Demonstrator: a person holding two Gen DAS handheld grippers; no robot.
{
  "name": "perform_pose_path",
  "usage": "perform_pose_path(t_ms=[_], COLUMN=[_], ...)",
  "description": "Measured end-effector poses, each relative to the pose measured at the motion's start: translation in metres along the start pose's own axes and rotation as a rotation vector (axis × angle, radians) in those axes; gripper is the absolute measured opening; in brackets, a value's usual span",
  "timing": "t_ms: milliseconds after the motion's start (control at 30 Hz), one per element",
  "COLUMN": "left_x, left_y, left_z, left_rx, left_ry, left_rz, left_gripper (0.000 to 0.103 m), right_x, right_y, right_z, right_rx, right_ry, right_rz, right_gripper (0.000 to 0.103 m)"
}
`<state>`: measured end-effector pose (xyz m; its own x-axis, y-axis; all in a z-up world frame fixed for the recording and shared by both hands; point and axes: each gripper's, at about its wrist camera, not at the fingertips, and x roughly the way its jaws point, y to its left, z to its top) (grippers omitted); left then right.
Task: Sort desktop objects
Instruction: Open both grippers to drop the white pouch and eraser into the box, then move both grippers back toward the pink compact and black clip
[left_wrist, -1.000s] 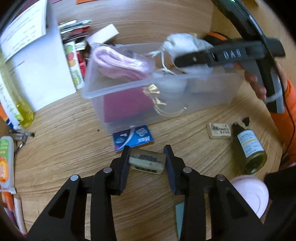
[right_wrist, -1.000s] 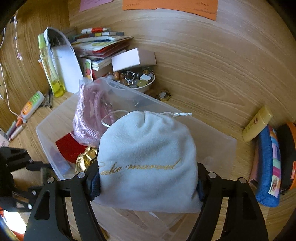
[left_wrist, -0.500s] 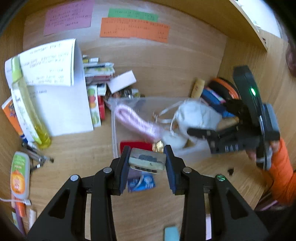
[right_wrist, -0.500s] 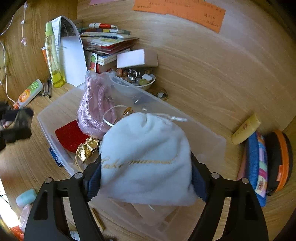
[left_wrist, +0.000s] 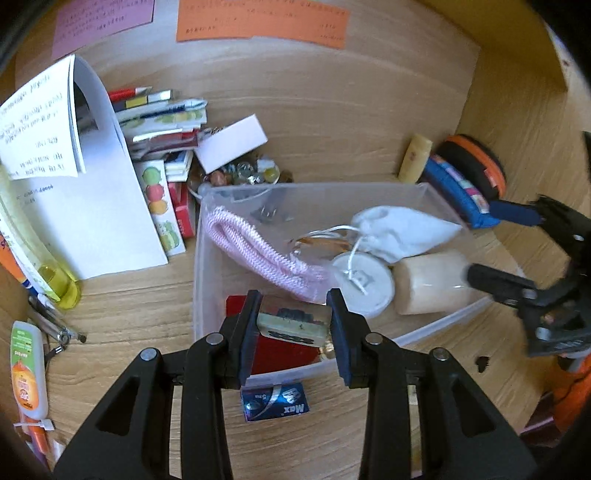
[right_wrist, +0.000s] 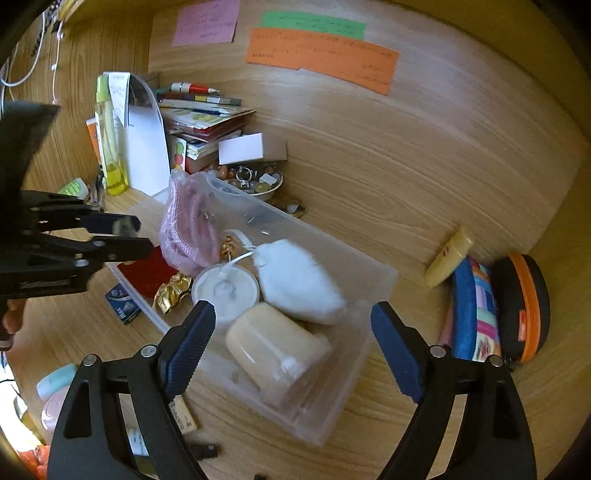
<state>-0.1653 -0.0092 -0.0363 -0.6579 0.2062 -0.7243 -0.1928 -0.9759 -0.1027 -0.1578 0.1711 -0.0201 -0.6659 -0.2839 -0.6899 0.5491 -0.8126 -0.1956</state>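
My left gripper (left_wrist: 293, 325) is shut on a small pale eraser block (left_wrist: 293, 325) with dark print, held over the near edge of the clear plastic bin (left_wrist: 424, 190). The left gripper also shows at the left of the right wrist view (right_wrist: 122, 236). The white drawstring pouch (right_wrist: 299, 284) lies inside the bin (right_wrist: 380, 277), next to a cream jar (right_wrist: 273, 343), a white lid (right_wrist: 225, 291), pink cord (right_wrist: 188, 232), a red cloth (right_wrist: 147, 266) and gold foil (right_wrist: 171, 293). My right gripper (right_wrist: 293, 343) is open and empty just above the bin's near end.
A blue staple box (left_wrist: 275, 400) lies on the desk in front of the bin. Books, a white box and a bowl of trinkets (right_wrist: 258, 177) stand behind it. A yellow tube (right_wrist: 448, 254), a blue case and an orange-black case (right_wrist: 521, 306) sit to the right.
My right gripper opened and let the white pouch drop into the bin, then drew back. My left gripper carried the eraser forward to over the bin's near edge.
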Motion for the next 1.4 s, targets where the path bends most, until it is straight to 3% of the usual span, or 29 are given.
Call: perform_pose_path(t_ms=[500,667,867,1033,1200,1400], left_x=[0.001,-0.028,-0.074,-0.104,-0.119,-0.124], left_y=[-0.018,-0.023,-0.031,-0.034,-0.030,-0.030], left_z=[-0.009,-0.014,-0.029,-0.054,-0.082,-0.119], left_rx=[0.029,0.027,0.031,0.021,-0.012,-0.045], left_ry=[0.007,-0.063,-0.167,-0.217,-0.212,-0.172], left_rz=[0.141,0.160,0.220,0.249,0.246,0.171], left_gripper=[0.038,0.065,0.090,0.096,0.097,0.097], right_x=[-0.030,-0.043,-0.061,-0.074,-0.079,-0.079], right_y=[-0.001,-0.002,-0.008,-0.006,-0.003,0.001], right_z=[-0.041,-0.052,-0.069,-0.085,-0.103,-0.125], right_rx=[0.066,0.079,0.117,0.139,0.162,0.198], right_ry=[-0.032,-0.048,-0.066,-0.072,-0.077,-0.056], right_rz=[0.042,0.046,0.040,0.042,0.071,0.095], right_gripper=[0.088,0.088,0.088,0.088,0.088,0.088])
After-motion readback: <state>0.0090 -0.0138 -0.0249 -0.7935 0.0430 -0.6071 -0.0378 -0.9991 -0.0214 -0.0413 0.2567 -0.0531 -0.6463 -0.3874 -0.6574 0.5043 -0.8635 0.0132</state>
